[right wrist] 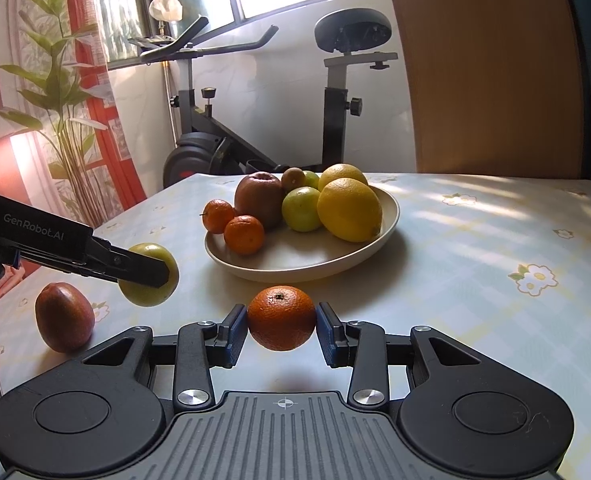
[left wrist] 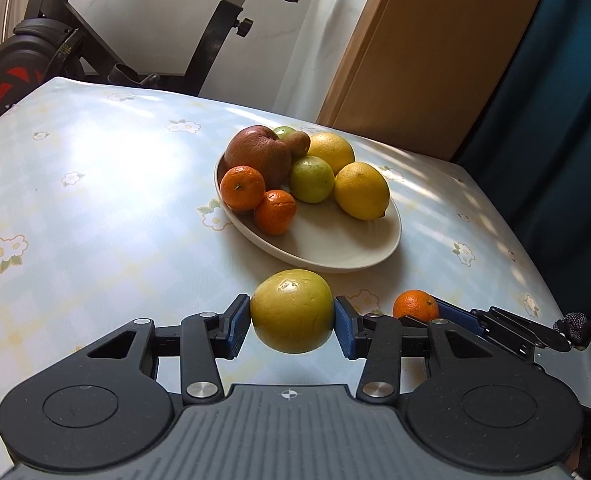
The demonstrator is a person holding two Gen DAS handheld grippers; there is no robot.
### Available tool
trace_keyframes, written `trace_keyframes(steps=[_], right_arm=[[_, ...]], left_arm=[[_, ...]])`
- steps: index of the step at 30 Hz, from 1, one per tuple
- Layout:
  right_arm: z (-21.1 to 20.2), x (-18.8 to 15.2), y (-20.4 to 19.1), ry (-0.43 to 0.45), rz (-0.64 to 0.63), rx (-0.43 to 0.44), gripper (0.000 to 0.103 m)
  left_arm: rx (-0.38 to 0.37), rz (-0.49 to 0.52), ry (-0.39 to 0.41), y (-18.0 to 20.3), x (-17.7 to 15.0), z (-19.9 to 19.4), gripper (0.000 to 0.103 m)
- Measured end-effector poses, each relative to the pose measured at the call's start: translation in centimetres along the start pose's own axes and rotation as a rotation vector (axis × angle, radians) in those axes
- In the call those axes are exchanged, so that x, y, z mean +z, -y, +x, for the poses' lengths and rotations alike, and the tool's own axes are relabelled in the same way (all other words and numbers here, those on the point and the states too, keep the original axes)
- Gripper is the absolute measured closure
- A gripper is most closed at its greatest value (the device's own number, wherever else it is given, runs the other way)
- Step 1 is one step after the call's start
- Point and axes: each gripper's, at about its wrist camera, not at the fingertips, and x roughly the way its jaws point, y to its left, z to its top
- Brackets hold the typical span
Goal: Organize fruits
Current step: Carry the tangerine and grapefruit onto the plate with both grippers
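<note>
My left gripper is shut on a yellow-green apple, held above the table in front of the bowl. The right wrist view shows the same left gripper and its apple off to the left. My right gripper is shut on an orange, lifted just short of the cream bowl; in the left wrist view that orange sits at the right. The bowl holds two tangerines, a red-brown apple, lemons and green fruits. A red apple lies on the table at the left.
The table has a pale flowered cloth. An exercise bike stands behind the table's far edge. A wooden panel and a dark blue curtain rise at the right. A leafy plant stands at the left.
</note>
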Motion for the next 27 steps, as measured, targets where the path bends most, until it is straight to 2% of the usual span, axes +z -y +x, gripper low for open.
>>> trace_keyframes(steps=[9, 12, 20, 24, 27], right_arm=[[0.0, 0.4, 0.1, -0.005, 0.01, -0.026, 0.069], [0.0, 1.5, 0.4, -0.003, 0.018, -0.012, 0.069], [0.0, 7.0, 0.8, 0.081, -0.04, 0.001, 0.069], [1.0, 9.1, 1.5, 0.089, -0.083, -0.01, 0.069], [2.6, 9.6, 2.3, 0.062, -0.097, -0.017, 0.069]], left_arm=[[-0.009, 0.01, 0.002, 0.1, 0.4, -0.2, 0.056], [-0.009, 0.041, 0.035, 0.5, 1.8, -0.6, 0.056], [-0.037, 0.079, 0.076, 1.9, 6.5, -0.9, 0.056], [-0.039, 0.087, 0.067, 2.5, 8.8, 0.6, 0.056], [-0.042, 0.108, 0.024, 2.9, 10.0, 2.6, 0.056]])
